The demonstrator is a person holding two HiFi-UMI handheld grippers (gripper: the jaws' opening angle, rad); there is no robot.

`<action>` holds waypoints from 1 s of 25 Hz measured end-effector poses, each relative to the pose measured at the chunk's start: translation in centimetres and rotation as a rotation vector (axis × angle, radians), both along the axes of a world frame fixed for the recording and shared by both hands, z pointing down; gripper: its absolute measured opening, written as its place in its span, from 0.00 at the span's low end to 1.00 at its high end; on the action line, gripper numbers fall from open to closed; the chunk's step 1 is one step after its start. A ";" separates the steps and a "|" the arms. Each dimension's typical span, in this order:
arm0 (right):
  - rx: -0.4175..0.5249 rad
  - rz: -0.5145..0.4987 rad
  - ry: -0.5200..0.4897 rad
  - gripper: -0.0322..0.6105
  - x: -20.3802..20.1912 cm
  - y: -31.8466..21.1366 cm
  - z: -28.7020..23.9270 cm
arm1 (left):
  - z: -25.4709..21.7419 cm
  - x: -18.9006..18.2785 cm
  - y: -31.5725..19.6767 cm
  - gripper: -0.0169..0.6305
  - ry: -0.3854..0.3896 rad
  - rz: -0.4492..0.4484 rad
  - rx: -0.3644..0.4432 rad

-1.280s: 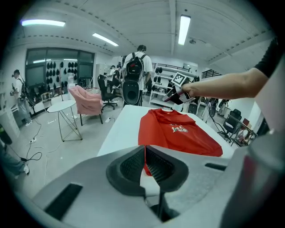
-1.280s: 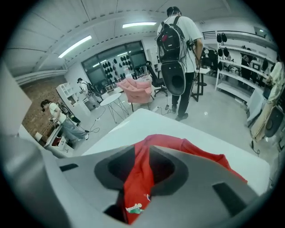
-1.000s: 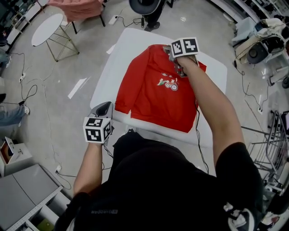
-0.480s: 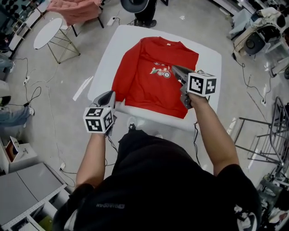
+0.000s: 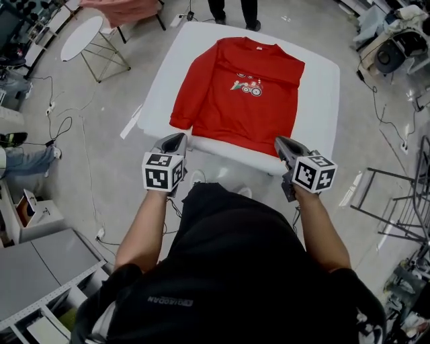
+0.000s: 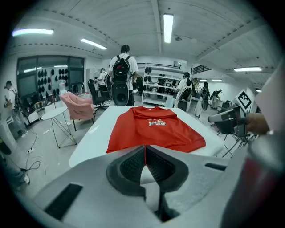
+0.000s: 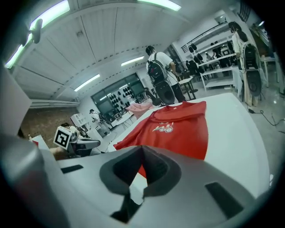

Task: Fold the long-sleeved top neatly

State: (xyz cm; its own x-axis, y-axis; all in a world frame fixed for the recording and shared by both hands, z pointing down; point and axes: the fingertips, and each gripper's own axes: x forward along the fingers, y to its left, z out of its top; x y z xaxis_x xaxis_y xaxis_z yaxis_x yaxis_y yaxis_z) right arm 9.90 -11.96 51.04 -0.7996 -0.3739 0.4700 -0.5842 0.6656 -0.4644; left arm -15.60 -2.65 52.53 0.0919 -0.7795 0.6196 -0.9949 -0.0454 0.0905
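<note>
Red top (image 5: pixel 242 101) on white table (image 5: pixel 324 101), side table (image 5: pixel 82 38), perhaps pink armchair (image 5: pixel 124 10)

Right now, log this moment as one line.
red top: flat on white table | left hand-held gripper: shut, empty | right hand-held gripper: shut, empty

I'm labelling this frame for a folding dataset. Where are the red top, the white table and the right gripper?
red top (image 5: pixel 238 117), head view: middle of its body.
white table (image 5: pixel 324 101), head view: bare surface right of the top.
right gripper (image 5: pixel 280 141), head view: tip of its shut jaws.
</note>
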 end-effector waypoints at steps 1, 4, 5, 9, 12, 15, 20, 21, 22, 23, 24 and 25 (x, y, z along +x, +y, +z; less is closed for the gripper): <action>0.016 -0.001 0.021 0.06 0.1 0.6 0.2 | 0.2 -0.2 -0.2 0.04 -0.024 0.019 -0.006; 0.075 0.007 0.086 0.06 0.1 1.5 0.9 | 0.5 -0.9 -1.3 0.04 -0.095 0.087 -0.017; 0.072 0.020 0.090 0.06 -0.1 1.7 1.1 | 0.7 -1.2 -1.7 0.04 -0.109 0.111 -0.023; 0.003 0.102 0.033 0.06 -2.1 2.7 1.3 | 1.4 -2.6 -2.8 0.04 -0.167 0.216 -0.055; 0.018 0.141 0.047 0.06 -3.7 3.3 1.4 | 2.5 -3.5 -3.8 0.04 -0.248 0.305 -0.057; -0.004 0.183 0.054 0.06 -5.1 4.7 2.1 | 4.3 -3.3 -3.7 0.04 -0.315 0.423 -0.083; 0.001 0.233 0.096 0.06 -7.1 6.7 2.6 | 7.6 -2.1 -3.4 0.17 -0.444 0.667 -0.116; 0.005 0.248 0.103 0.06 -7.3 7.0 2.6 | 8.3 -2.0 -3.3 0.18 -0.478 0.707 -0.123; 0.007 0.263 0.106 0.06 -7.4 7.4 2.5 | 8.9 -1.9 -3.3 0.19 -0.508 0.736 -0.125; 0.008 0.277 0.108 0.06 -7.6 7.9 2.5 | 9.3 -2.0 -3.4 0.20 -0.530 0.755 -0.125; 0.010 0.291 0.114 0.06 -7.6 8.3 2.5 | 9.7 -2.1 -3.6 0.20 -0.545 0.769 -0.124; 0.011 0.306 0.122 0.06 -7.7 8.7 2.6 | 10.0 -2.2 -3.8 0.21 -0.557 0.781 -0.124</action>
State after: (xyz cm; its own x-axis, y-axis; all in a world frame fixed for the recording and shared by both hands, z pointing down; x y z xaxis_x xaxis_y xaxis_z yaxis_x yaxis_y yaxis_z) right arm 2.24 -3.29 53.61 -0.5872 -0.5940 0.5498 -0.8089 0.4551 -0.3723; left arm -17.84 -6.43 62.56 0.2245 -0.5493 0.8049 -0.5903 -0.7338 -0.3361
